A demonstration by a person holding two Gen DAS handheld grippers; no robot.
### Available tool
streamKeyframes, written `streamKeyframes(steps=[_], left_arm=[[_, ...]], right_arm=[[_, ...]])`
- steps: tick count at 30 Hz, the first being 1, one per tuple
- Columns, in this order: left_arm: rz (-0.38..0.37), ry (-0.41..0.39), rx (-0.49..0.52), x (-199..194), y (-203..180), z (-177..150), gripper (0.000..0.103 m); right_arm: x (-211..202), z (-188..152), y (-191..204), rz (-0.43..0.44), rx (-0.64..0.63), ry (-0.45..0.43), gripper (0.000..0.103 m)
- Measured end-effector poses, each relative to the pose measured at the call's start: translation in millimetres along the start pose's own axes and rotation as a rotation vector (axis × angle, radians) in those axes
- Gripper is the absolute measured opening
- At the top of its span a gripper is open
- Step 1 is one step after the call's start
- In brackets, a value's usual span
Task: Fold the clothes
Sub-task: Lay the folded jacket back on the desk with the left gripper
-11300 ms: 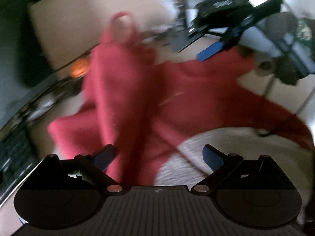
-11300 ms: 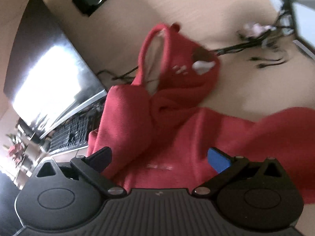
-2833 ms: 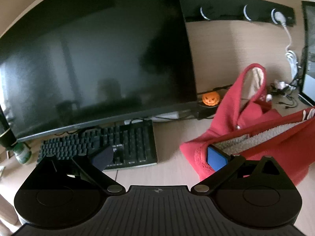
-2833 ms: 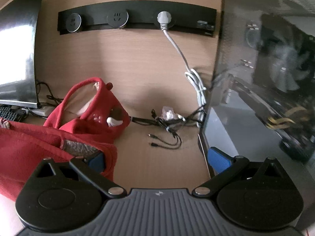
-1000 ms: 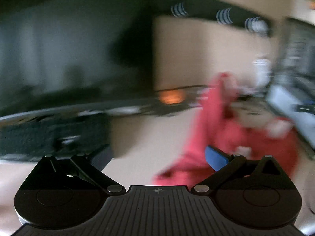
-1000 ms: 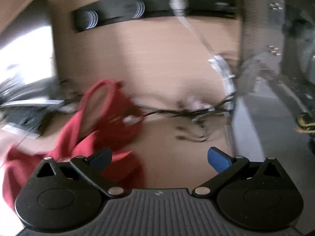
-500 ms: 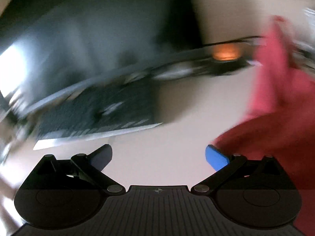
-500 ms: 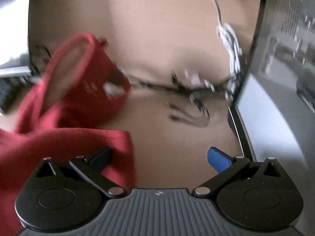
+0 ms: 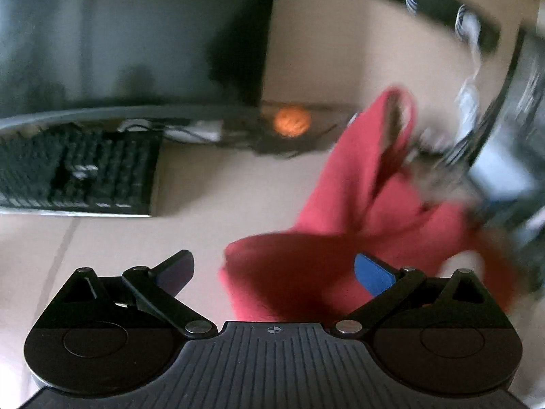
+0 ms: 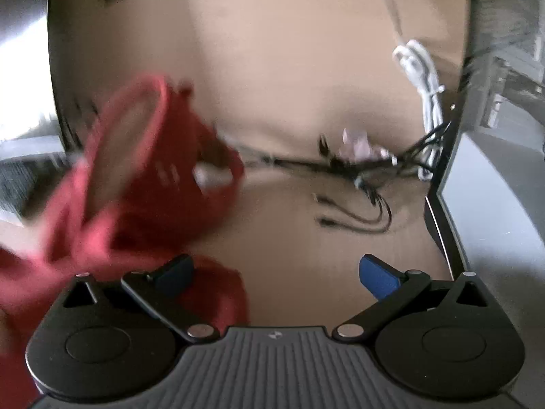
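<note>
Since both views swung down moments ago, red garment (image 9: 327, 238) sits bunched on table (image 9: 204, 204) (hood upright); left tool (image 9: 272, 266), right tool (image 10: 276, 269) released, empty; folding unfinished.

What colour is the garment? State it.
Red; the garment shows best in the left wrist view.

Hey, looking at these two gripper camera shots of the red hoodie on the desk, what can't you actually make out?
- Red hoodie: left wrist view, motion blur hides its folds; the lower edge sits behind the left gripper.
- Same hoodie: right wrist view, blurred and cut off at the left edge.
- Orange object: too blurred to identify.
- Cables: smeared, ends unclear.
</note>
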State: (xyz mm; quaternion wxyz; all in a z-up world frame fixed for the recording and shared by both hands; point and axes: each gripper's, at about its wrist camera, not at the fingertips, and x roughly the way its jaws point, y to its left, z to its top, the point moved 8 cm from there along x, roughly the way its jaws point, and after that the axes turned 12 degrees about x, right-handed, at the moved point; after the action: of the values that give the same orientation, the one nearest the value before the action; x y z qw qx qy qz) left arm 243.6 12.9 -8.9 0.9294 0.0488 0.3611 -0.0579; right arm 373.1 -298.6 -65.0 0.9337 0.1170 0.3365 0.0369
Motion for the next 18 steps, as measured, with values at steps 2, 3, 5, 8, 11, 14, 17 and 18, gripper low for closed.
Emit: streamKeyframes(steps=[2, 3, 5, 8, 11, 14, 17, 18], left_arm=[[-0.043, 0.000, -0.055, 9, 3, 2, 0.103], [-0.021, 0.003, -0.046, 14, 5, 3, 0.103], [0.070, 0.012, 0.008, 24, 10, 3, 0.103], [0.136, 0.037, 0.021, 37, 19, -5, 0.103], [0.202, 0.061, 0.035, 50, 28, -12, 0.103], [0.268, 0.085, 0.048, 62, 36, -19, 0.103], [0.267, 0.051, 0.021, 37, 37, -16, 0.103], [0.260, 0.034, 0.006, 26, 38, -14, 0.103]], right_arm=[[-19, 14, 2, 0.070, 0.038, -0.032, 0.103], [-28, 20, 5, 0.102, 0.047, -0.044, 0.103], [-47, 25, 21, 0.185, 0.033, -0.061, 0.103], [-63, 14, 49, 0.292, 0.007, -0.064, 0.103], [-53, -17, 77, 0.373, 0.015, 0.003, 0.103], [-16, -64, 94, 0.348, 0.021, 0.159, 0.103], [-2, -86, 101, 0.264, -0.032, 0.109, 0.103], [-1, -87, 104, 0.241, -0.045, 0.108, 0.103]])
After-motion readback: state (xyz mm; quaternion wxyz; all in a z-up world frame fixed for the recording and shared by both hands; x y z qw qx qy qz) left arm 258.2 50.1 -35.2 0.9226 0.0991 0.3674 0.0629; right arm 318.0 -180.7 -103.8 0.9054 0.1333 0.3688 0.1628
